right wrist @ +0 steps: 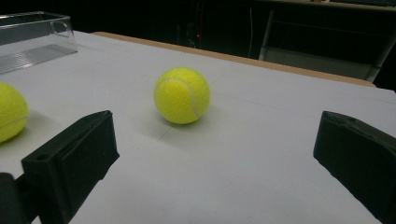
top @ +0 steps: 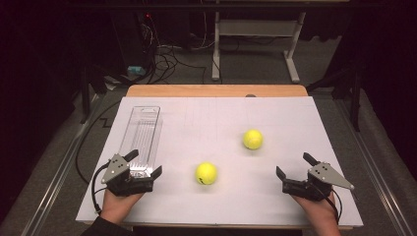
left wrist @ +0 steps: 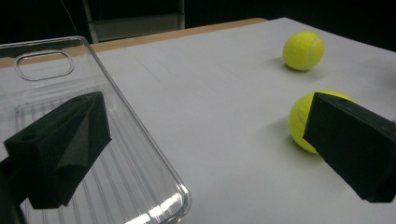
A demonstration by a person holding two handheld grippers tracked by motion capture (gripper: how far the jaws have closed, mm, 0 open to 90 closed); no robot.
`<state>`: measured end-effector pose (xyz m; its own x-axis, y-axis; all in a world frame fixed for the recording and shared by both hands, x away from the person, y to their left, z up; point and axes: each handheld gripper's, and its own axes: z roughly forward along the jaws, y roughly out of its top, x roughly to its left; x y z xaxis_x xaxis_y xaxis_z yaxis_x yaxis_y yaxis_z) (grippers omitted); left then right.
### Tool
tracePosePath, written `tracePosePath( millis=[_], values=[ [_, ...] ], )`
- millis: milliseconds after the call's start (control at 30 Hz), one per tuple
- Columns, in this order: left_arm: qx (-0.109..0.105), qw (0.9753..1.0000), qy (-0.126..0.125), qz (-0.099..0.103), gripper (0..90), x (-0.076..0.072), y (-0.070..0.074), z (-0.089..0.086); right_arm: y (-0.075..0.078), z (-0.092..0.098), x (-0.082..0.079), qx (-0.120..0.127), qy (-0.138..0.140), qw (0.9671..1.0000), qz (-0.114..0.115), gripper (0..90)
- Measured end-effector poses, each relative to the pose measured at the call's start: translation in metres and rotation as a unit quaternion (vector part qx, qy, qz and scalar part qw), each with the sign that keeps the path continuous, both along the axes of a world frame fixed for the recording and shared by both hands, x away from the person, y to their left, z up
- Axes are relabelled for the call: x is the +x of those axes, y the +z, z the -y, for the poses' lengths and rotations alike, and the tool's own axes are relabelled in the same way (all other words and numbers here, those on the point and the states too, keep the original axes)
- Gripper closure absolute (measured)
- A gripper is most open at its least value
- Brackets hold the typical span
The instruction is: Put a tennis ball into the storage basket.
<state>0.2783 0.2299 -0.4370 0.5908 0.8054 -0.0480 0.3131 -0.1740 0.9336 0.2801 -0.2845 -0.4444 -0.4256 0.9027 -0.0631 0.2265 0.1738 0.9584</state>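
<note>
While both jaws gape, left gripper (top: 146, 164) and right gripper (top: 294, 165) hold nothing

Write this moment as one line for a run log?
left hand-held gripper: open, at clear tray | right hand-held gripper: open, empty | two tennis balls: loose on table

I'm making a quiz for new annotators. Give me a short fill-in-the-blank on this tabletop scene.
1. The number of tennis balls on the white table is ____.
2. The clear plastic tray holds ____ balls.
3. The left gripper has one jaw over the ____.
4. The right gripper has its jaws ____.

Missing words: two; no; tray; open
</note>
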Motion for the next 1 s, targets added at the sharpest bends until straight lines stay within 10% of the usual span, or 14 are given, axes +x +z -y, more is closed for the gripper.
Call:
tracePosePath(
  millis=[733, 1000],
  values=[
    [-0.008, 0.9998, -0.014, -0.009, 1.5, 0.0, 0.0, 0.006, -0.004, 0.001, 0.002, 0.004, -0.002, 1.0, -0.007, 0.0],
    [0.021, 0.9983, -0.046, -0.028, 1.9, -0.003, 0.004, 0.023, -0.005, -0.001, 0.003, 0.001, 0.001, 0.9999, -0.013, 0.0]
  ],
)
